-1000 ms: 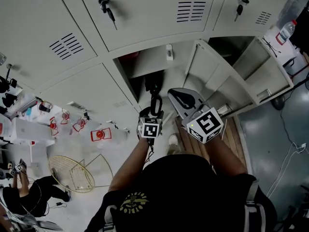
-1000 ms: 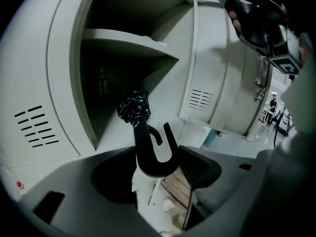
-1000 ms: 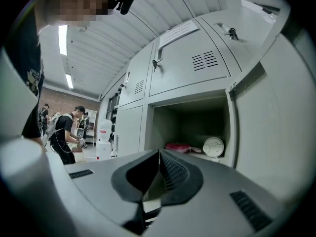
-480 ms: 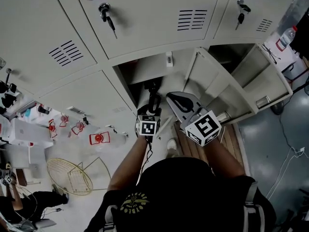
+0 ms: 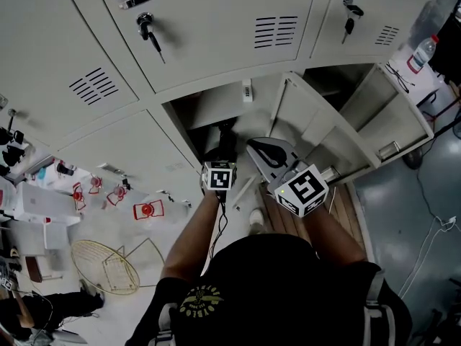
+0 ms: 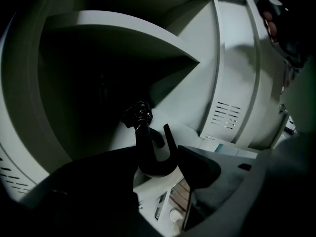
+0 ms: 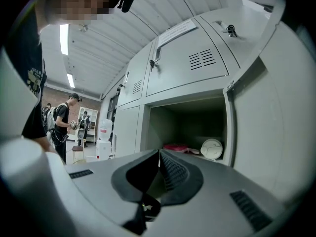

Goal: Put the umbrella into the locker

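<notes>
Left gripper has eased the umbrella deeper into the locker at 12 o'clock, fingers clamped on its stiff, likely slick hook; right gripper clenched empty.

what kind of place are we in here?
Probably a locker area of a shared workspace or lab: a bank of grey metal lockers with keys in the doors, a water dispenser nearby, and cables on the bare floor.

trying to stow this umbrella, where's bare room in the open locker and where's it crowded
Free: the locker floor under the shelf, left of the umbrella that the left gripper holds; deeper in is too dark. Crowded: in the right gripper view, a red thing and a white round thing fill the back right of the locker.
</notes>
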Demonstrator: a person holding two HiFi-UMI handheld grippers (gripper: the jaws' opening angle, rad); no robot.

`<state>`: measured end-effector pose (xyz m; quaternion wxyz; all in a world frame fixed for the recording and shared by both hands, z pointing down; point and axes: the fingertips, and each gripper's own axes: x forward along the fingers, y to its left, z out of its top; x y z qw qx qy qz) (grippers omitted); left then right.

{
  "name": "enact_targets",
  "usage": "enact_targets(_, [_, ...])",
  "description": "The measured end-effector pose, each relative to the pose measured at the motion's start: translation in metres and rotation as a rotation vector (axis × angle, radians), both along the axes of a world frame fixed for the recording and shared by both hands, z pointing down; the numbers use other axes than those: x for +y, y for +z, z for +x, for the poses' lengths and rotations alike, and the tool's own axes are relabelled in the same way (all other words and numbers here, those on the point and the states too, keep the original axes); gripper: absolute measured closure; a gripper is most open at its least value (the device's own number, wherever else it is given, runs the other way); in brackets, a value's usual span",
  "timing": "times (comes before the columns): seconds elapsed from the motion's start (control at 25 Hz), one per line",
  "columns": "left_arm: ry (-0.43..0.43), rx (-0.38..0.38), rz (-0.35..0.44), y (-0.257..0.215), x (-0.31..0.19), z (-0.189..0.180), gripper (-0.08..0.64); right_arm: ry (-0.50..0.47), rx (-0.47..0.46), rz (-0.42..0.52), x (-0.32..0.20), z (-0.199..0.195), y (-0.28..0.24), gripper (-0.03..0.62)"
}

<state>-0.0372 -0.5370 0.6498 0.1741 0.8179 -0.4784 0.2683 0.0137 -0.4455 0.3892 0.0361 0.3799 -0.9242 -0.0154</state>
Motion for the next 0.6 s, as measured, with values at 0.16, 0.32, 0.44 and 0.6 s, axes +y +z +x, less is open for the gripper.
enact_targets(0.16, [0.011, -0.002, 0.062, -0.01, 0.001, 0.001, 0.29, 0.014, -0.004, 0.002, 0.004, 0.006, -0.001, 0.561])
enact_targets(0.32, [0.03, 0.018, 0.183, -0.049, 0.019, 0.0, 0.29, 0.03, -0.015, 0.01, 0.01, 0.011, -0.004, 0.561])
enact_targets(0.44, [0.015, 0.04, 0.253, -0.08, 0.037, -0.009, 0.305, 0.041, -0.023, 0.02, 0.016, 0.014, -0.008, 0.561])
enact_targets(0.6, [0.013, 0.083, 0.366, -0.131, 0.06, -0.02, 0.336, 0.05, -0.031, 0.034, 0.026, 0.014, -0.014, 0.561])
